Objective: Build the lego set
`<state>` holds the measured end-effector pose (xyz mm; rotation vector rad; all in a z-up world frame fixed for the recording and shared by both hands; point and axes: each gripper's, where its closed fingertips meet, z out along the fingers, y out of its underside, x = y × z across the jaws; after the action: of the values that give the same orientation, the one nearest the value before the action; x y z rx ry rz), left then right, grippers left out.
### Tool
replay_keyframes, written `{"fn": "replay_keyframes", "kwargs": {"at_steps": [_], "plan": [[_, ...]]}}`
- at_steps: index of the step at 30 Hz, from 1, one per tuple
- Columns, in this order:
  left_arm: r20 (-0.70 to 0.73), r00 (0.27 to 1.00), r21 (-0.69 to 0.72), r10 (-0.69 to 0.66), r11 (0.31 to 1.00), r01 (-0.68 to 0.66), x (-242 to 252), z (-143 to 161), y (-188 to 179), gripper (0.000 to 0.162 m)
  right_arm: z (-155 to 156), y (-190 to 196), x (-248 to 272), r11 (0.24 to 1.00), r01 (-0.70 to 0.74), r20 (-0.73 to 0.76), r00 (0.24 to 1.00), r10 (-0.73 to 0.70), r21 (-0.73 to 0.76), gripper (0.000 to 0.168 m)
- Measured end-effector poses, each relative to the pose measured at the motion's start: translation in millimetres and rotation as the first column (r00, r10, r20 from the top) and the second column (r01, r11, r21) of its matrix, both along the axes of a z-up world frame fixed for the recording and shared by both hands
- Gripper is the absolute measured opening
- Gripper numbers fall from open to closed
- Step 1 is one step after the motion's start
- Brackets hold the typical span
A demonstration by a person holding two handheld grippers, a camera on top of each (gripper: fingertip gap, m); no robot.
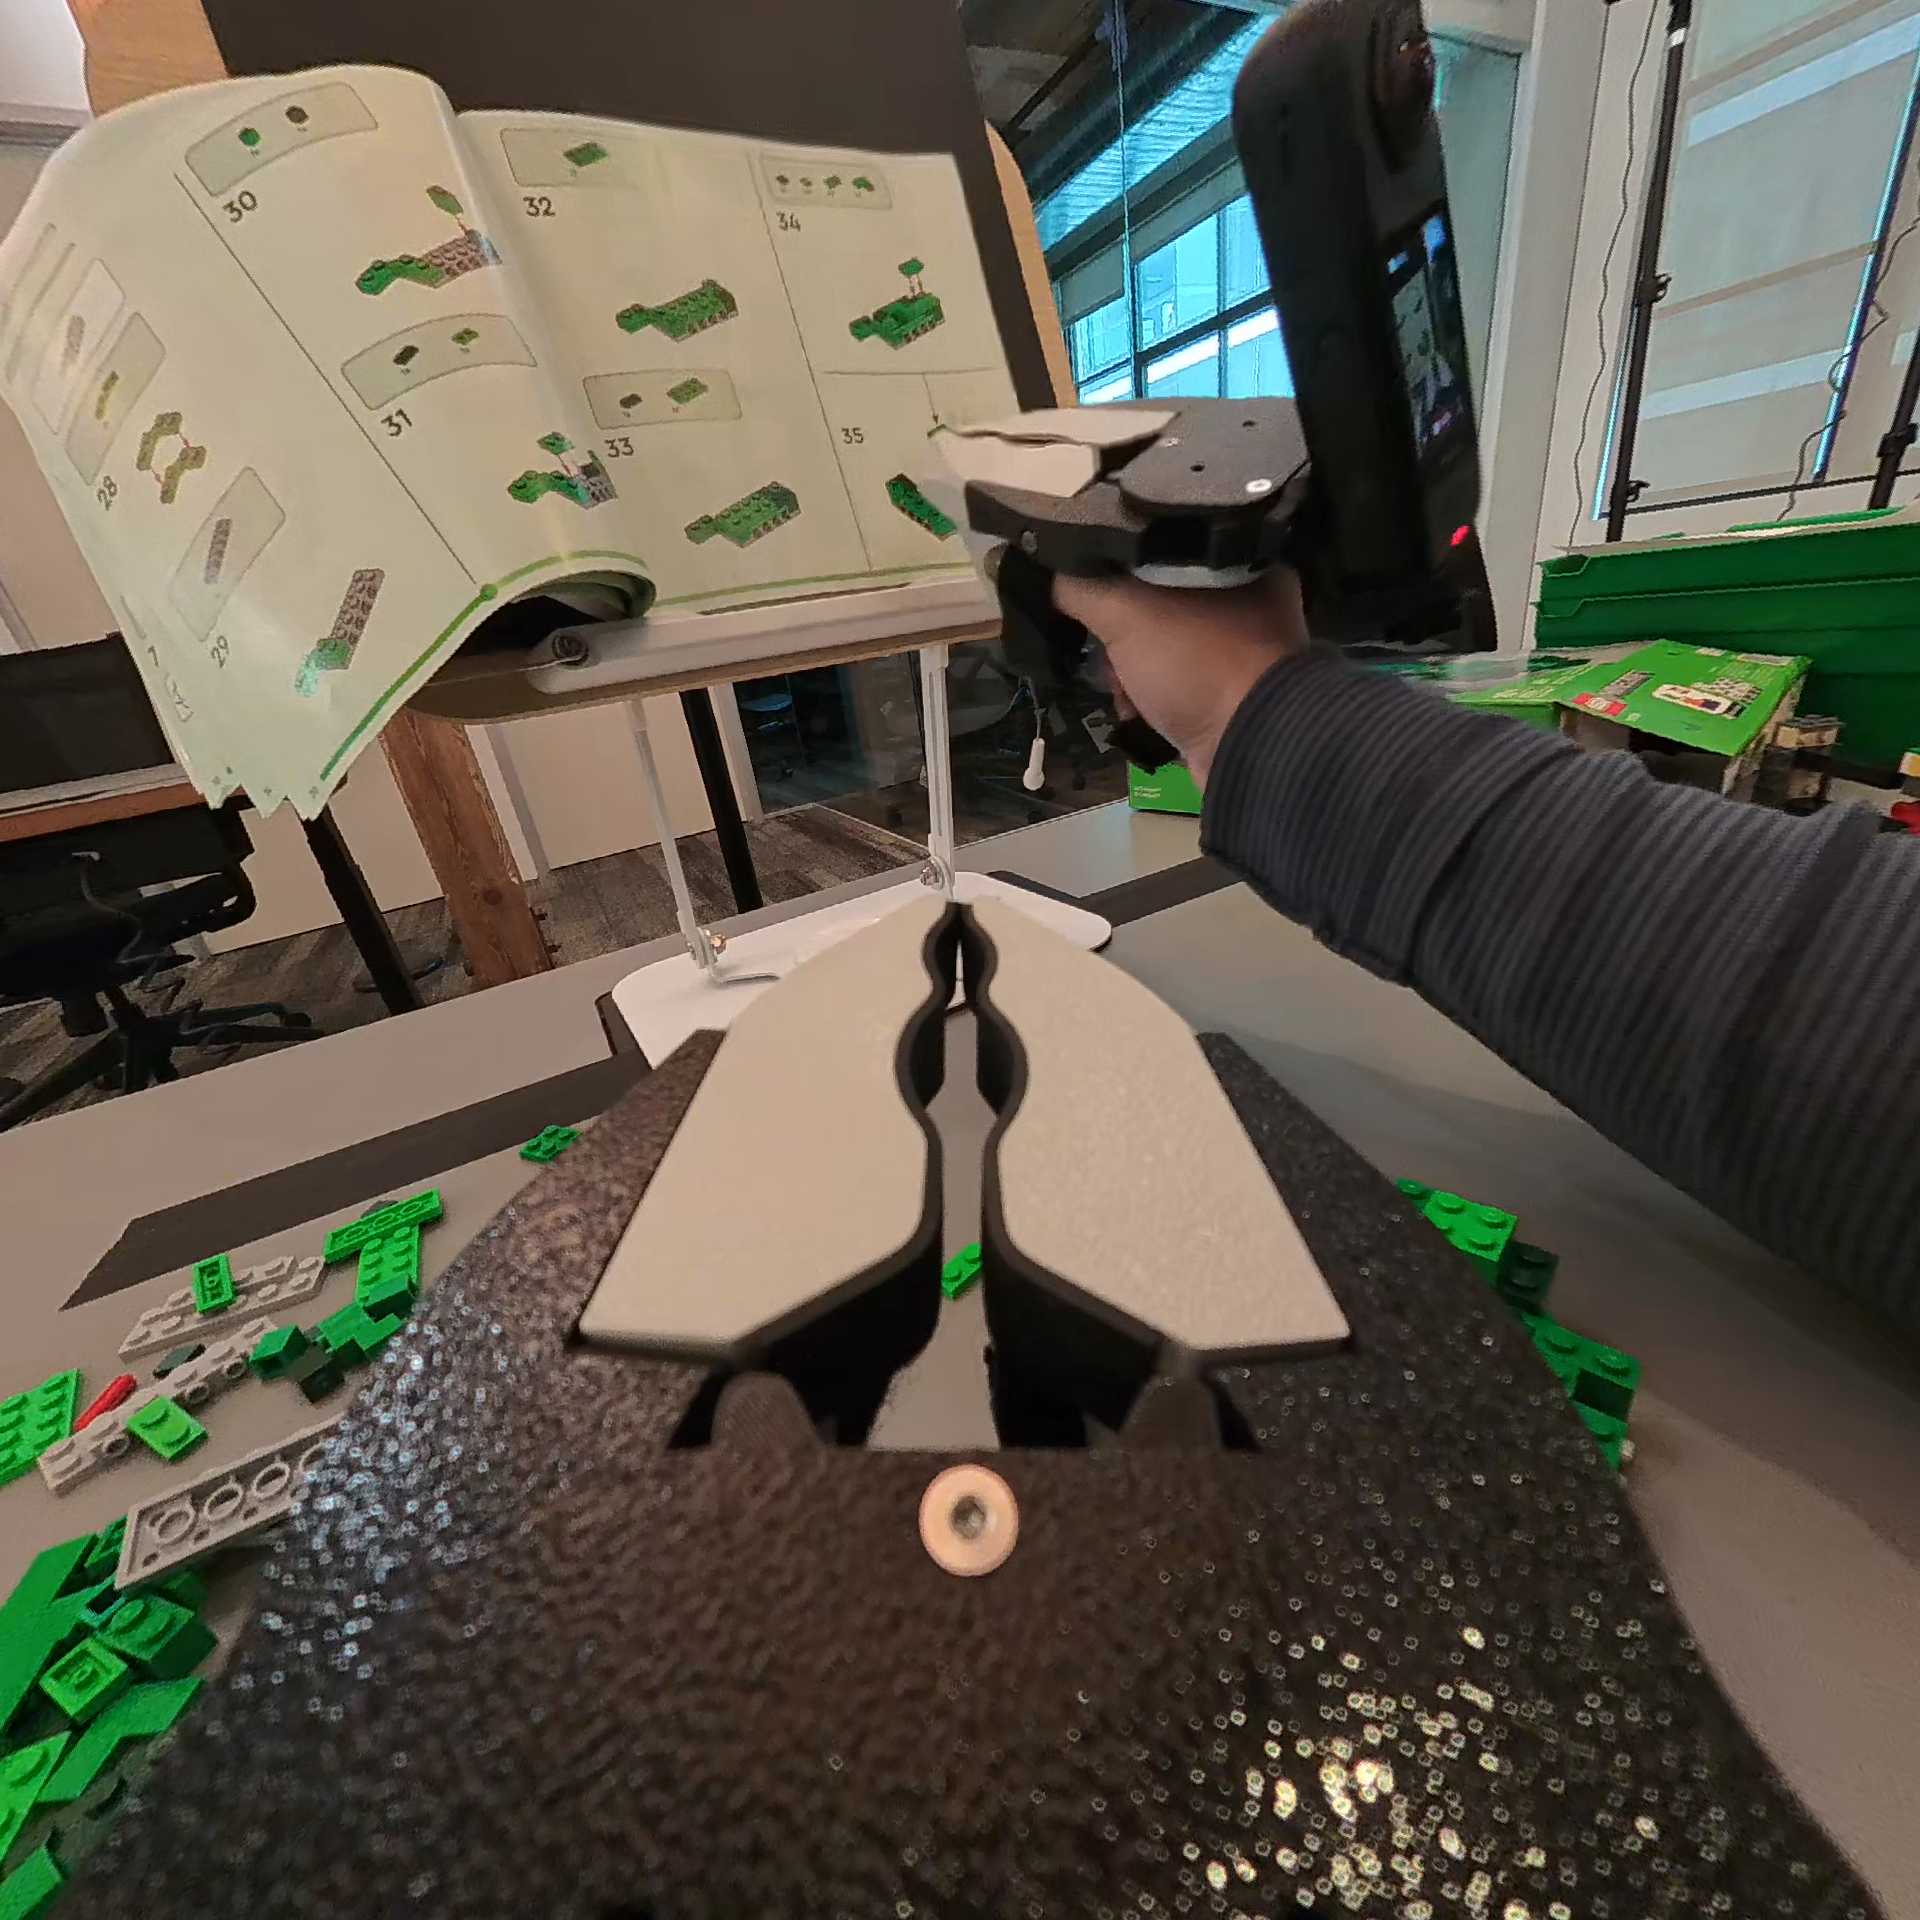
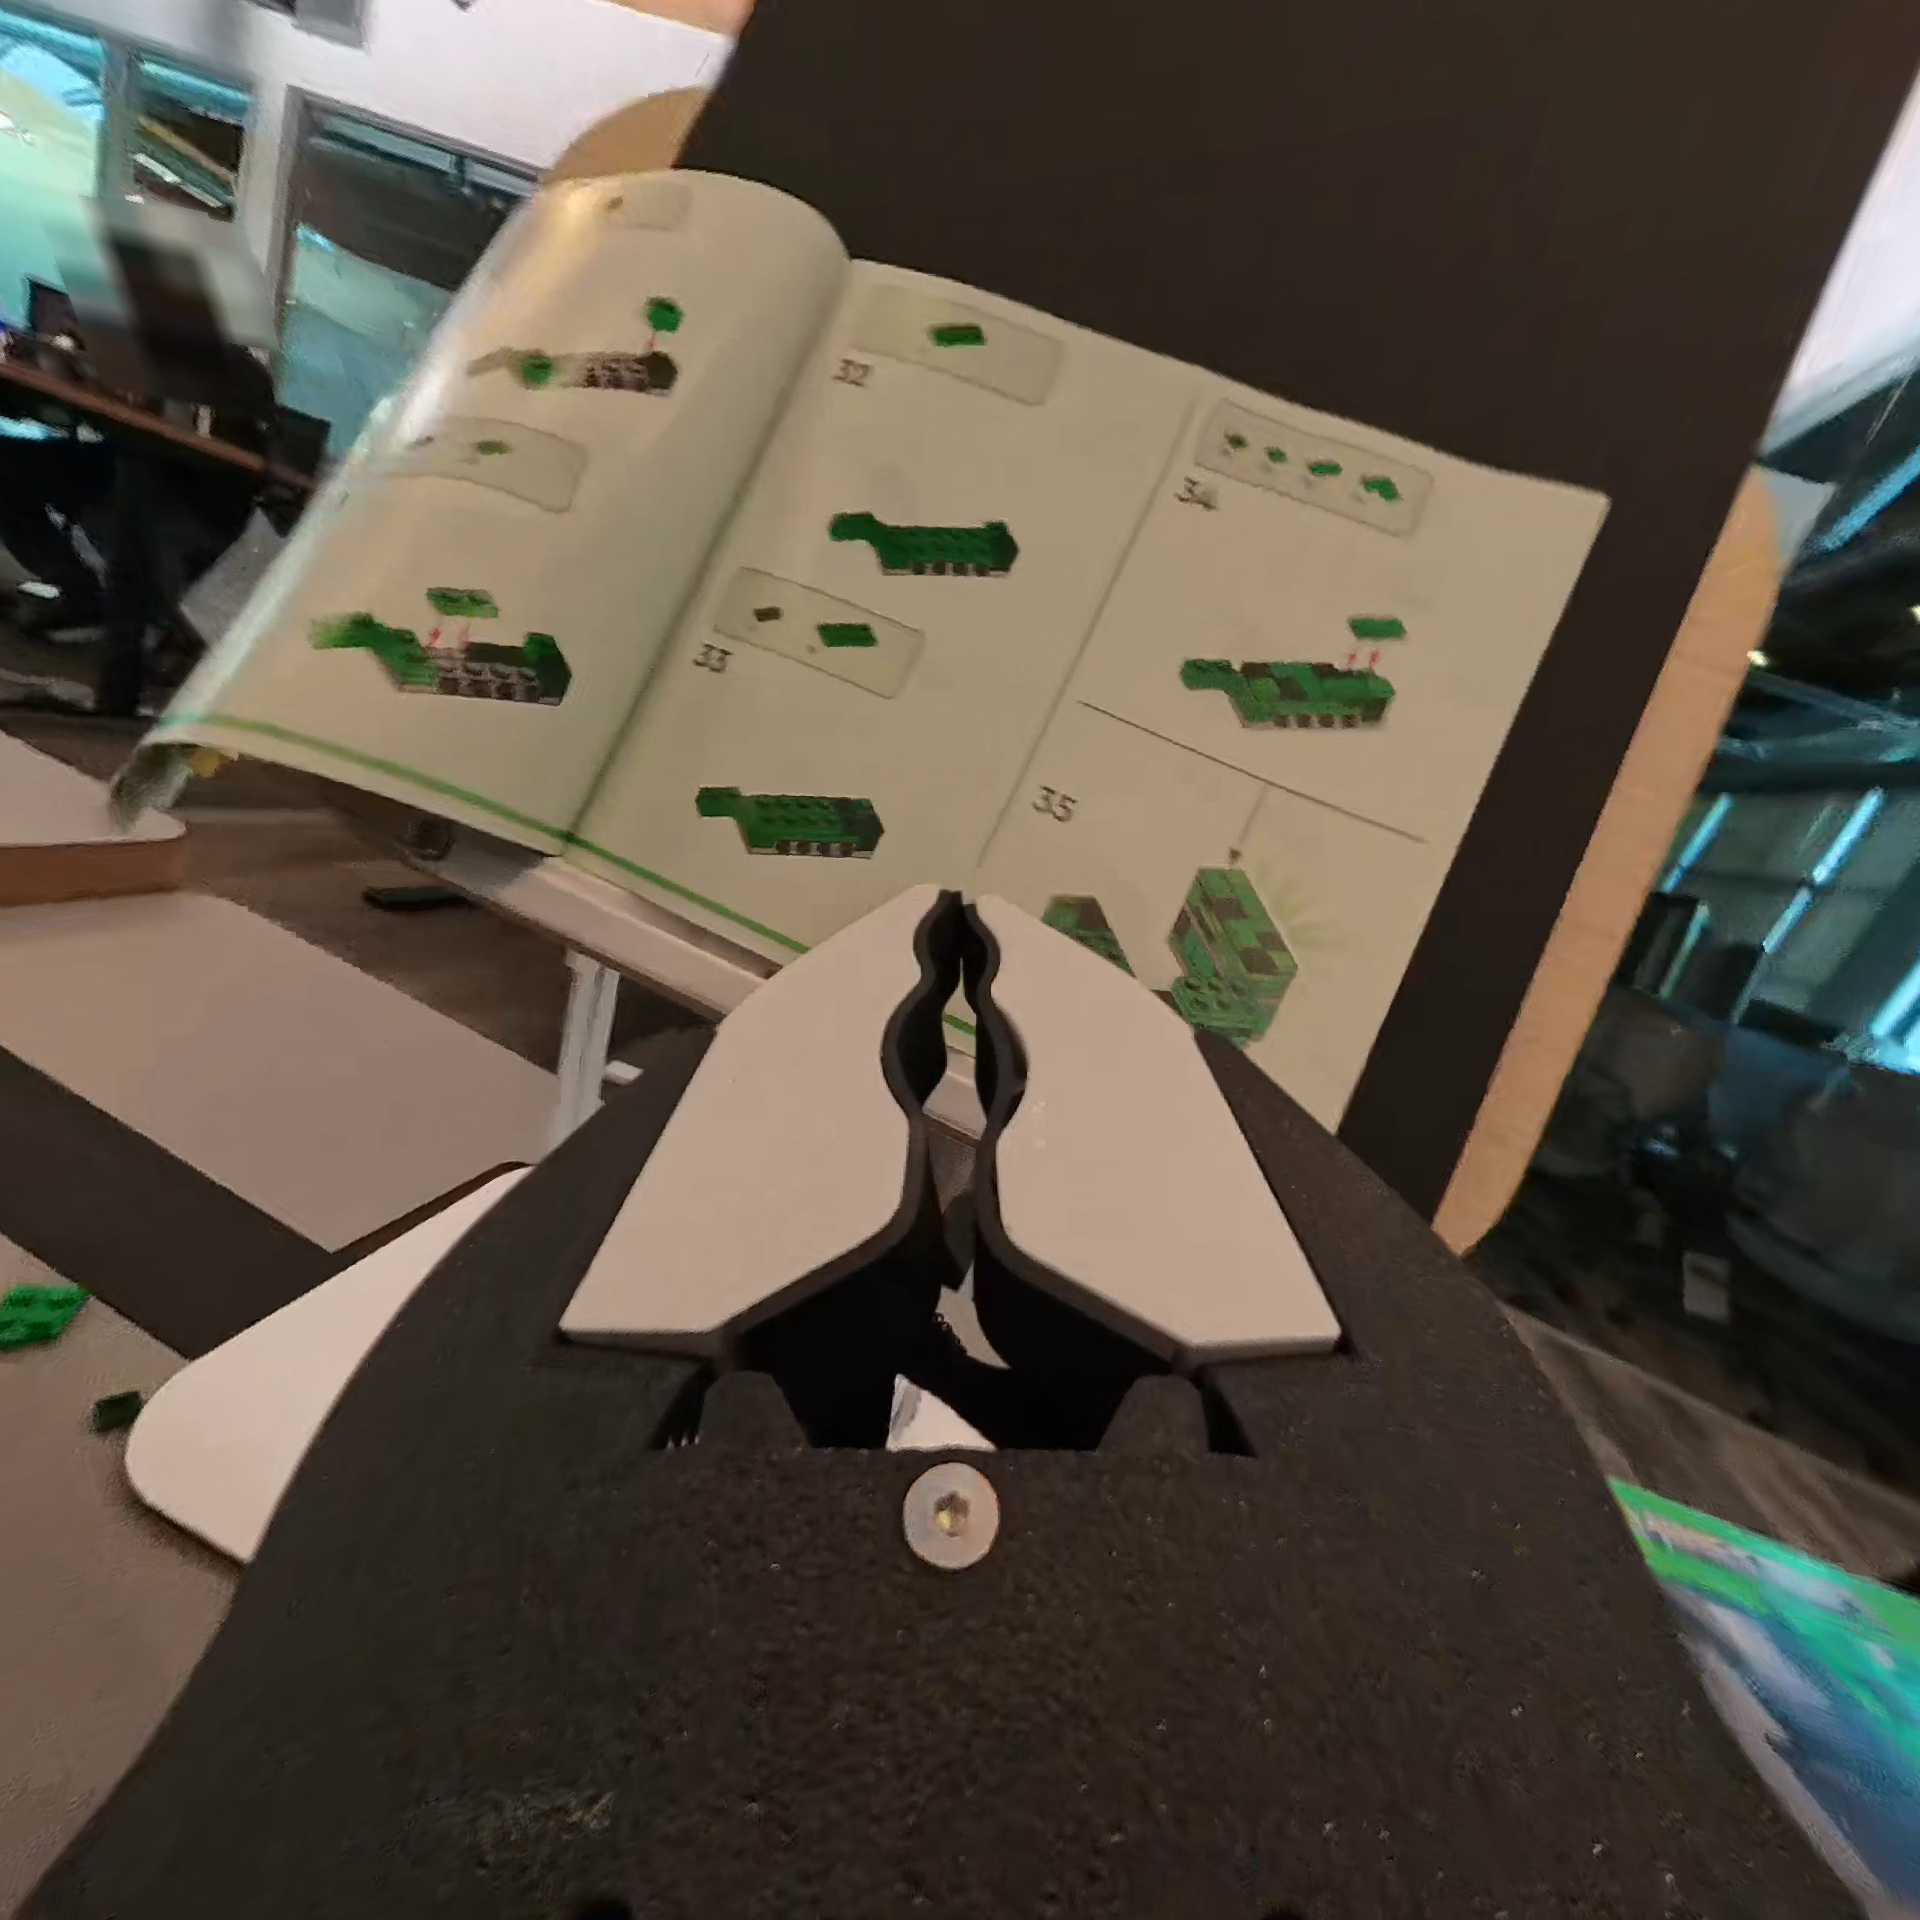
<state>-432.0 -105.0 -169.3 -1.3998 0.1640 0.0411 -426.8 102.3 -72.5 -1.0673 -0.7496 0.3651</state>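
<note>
Right claw (image 2: 958, 914), closed and empty, sits at the instruction booklet (image 2: 935, 582) at frame centre; a snag could tear or dislodge pages. Left claw (image 1: 961, 920) closed, empty.

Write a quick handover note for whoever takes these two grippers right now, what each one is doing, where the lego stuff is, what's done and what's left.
Left gripper: jaws shut, empty, low over the table.
Right gripper: jaws shut, empty, raised at the lower right corner of the open booklet; whether it touches the page cannot be told.
Booklet sits on a white stand at the back of the table.
Loose green and grey bricks lie to the left of the left gripper; more green bricks to its right.
Done: no assembled part is in view.
Left: pick the bricks the open page calls for and build.
</note>
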Motion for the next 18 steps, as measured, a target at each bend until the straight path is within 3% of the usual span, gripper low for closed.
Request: {"fn": "replay_keyframes", "kwargs": {"at_steps": [3,7,10,18], "plan": [[0.0,1.0,-0.001,-0.001,1.0,0.001,0.1,-0.1,0.1,0.0,0.9,-1.1,-1.5,0.999,0.043,0.019,0.999,-0.043,0.032,0.0],[0.001,1.0,-0.001,-0.001,1.0,0.001,0.0,-0.1,0.1,0.0,6.9,17.2,30.5,0.976,0.219,-0.144,0.965,-0.218,-0.007,0.0],[0.004,1.0,-0.001,-0.002,1.0,0.002,0.2,-0.1,0.1,0.0,-9.3,40.9,50.9,0.946,0.294,-0.172,0.933,-0.315,-0.14,0.021],[0.008,1.0,0.0,-0.004,1.0,0.004,0.3,-0.1,0.0,0.0,-32.6,59.6,58.9,0.919,0.178,-0.242,0.931,-0.273,-0.351,0.025]]}}
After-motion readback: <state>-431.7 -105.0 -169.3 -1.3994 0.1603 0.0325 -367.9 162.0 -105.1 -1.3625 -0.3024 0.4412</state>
